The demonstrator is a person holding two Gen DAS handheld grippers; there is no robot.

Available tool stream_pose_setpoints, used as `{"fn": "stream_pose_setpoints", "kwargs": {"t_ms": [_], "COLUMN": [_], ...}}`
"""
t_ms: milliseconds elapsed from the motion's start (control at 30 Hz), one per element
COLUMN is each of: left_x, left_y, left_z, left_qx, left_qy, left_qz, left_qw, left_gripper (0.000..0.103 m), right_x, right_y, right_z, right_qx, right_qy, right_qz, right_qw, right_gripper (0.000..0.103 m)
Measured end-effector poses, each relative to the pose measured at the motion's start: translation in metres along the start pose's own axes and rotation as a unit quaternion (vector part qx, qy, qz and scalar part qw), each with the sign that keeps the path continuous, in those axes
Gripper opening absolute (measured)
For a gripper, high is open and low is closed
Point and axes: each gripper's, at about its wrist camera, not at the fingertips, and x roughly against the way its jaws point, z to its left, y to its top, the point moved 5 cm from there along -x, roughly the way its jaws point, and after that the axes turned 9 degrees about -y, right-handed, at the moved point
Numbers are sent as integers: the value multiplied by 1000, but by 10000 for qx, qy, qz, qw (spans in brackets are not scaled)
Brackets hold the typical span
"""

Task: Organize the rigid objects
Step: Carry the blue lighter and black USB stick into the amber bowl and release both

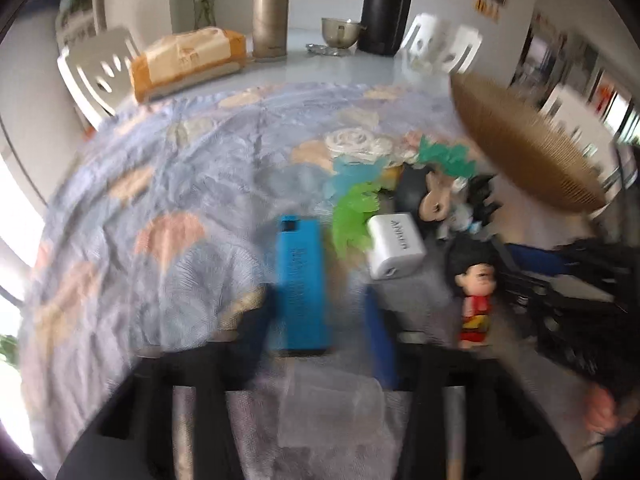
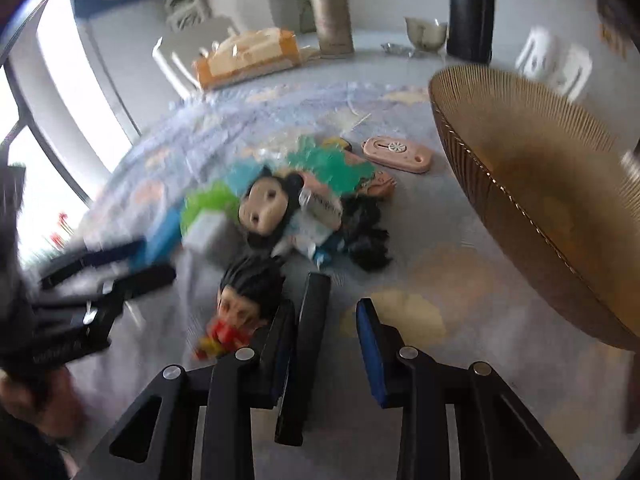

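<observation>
My left gripper (image 1: 316, 296) is shut on a blue box (image 1: 300, 280) that stands lengthwise between its pads; the view is blurred. In the right wrist view this gripper (image 2: 132, 264) comes in from the left. My right gripper (image 2: 325, 306) is open around a black bar (image 2: 312, 340). The bar leans on the left pad, and a gap shows at the right pad. Just left of it lies a red-clothed doll (image 2: 244, 300) (image 1: 476, 288). Beyond are a white charger (image 1: 394, 246), green plastic pieces (image 1: 352, 220), a big-headed doll (image 2: 264, 204) and a pink case (image 2: 398, 154).
An amber ribbed bowl (image 2: 540, 200) (image 1: 528, 140) stands at the right on the flowered cloth (image 1: 180, 200). At the back are a tissue pack (image 1: 188, 60), a gold flask (image 1: 271, 16), a metal cup (image 1: 340, 32) and a black cylinder (image 1: 384, 8). White chairs (image 1: 96, 76) ring the table.
</observation>
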Motion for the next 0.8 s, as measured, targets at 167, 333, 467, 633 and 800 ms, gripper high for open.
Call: {"fn": "stream_pose_setpoints", "kwargs": {"t_ms": [167, 333, 467, 633, 800], "left_x": [27, 76, 87, 92, 84], "left_y": [-1, -10, -32, -65, -85], "left_z": [19, 62, 62, 57, 51], "left_qx": [570, 1715, 1587, 1536, 1136], "left_qy": [-862, -1795, -1470, -1460, -953], "left_qz": [-415, -1165, -1030, -849, -468], "left_qw": [9938, 9617, 9709, 9736, 9878], "left_gripper": [21, 21, 21, 24, 24], "right_x": [20, 53, 62, 52, 45], "right_y": [-8, -17, -39, -69, -79], "right_z": [5, -9, -9, -7, -11], "right_qx": [217, 50, 59, 116, 29], "right_qy": [-25, 208, 367, 335, 426], "right_qz": [-431, -846, -744, -378, -279], "right_qw": [9988, 9962, 9965, 9987, 9987], "right_gripper": [12, 12, 12, 12, 12]}}
